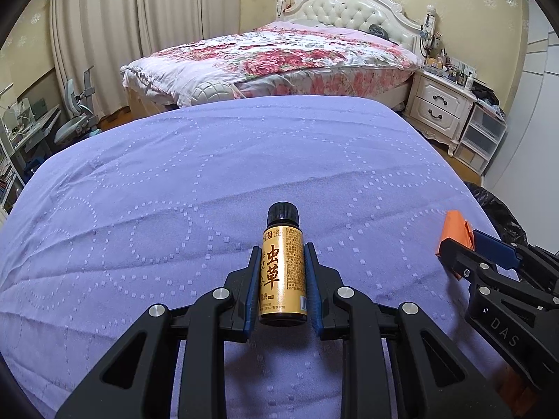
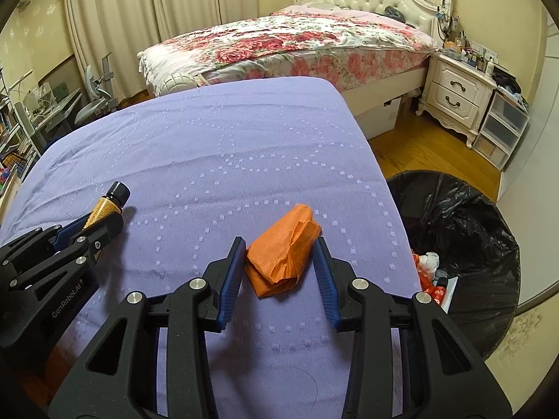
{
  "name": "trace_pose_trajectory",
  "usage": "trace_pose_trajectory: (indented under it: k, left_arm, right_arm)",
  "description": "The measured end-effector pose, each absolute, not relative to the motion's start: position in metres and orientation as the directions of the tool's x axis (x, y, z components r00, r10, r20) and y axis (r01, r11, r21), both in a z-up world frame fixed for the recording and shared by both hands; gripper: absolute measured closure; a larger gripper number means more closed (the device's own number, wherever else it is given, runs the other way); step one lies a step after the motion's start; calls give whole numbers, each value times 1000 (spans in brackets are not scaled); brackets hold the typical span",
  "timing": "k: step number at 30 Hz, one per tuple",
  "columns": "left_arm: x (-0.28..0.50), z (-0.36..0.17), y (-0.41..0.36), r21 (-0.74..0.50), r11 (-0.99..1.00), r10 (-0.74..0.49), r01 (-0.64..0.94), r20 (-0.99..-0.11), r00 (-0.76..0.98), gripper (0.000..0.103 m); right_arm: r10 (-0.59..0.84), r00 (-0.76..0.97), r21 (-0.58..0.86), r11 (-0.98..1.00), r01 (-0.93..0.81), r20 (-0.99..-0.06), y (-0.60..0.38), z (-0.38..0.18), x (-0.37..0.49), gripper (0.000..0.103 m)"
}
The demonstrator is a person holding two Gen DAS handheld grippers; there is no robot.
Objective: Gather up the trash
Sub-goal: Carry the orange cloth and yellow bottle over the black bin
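purple bedcover (image 1: 209,181) carried both items | black-lined bin (image 2: 464,230) stood beside its right edge | right gripper (image 2: 279,265) pressed narrow on orange paper wad (image 2: 283,255) | left gripper (image 1: 283,272) was clamped on small gold bottle (image 1: 283,272), lying on cover

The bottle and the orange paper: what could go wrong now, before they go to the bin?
1. The left gripper pinches the round bottle only on its sides; it could slip when lifted.
2. The crumpled orange paper is soft, so the right gripper may lose it before the trash bin.
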State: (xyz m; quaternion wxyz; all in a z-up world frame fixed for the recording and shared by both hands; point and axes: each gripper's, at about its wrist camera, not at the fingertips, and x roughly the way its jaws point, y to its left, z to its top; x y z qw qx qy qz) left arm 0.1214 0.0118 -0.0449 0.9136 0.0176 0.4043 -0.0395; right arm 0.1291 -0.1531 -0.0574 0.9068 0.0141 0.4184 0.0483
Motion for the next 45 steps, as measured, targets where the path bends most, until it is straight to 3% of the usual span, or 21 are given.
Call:
trace_pose_trajectory:
  k: [24,45]
  left_arm:
    - [70,-21,-43,-29,977,-174,211,-678,714,78]
    - [105,-15,-145,-12,946,-254,324,-650,717,78]
  right_arm:
    - [-12,710,25,999,43,-704,-217,-33,72,64]
    - [-140,740,7,981,192,-658,-298,-17,81,64]
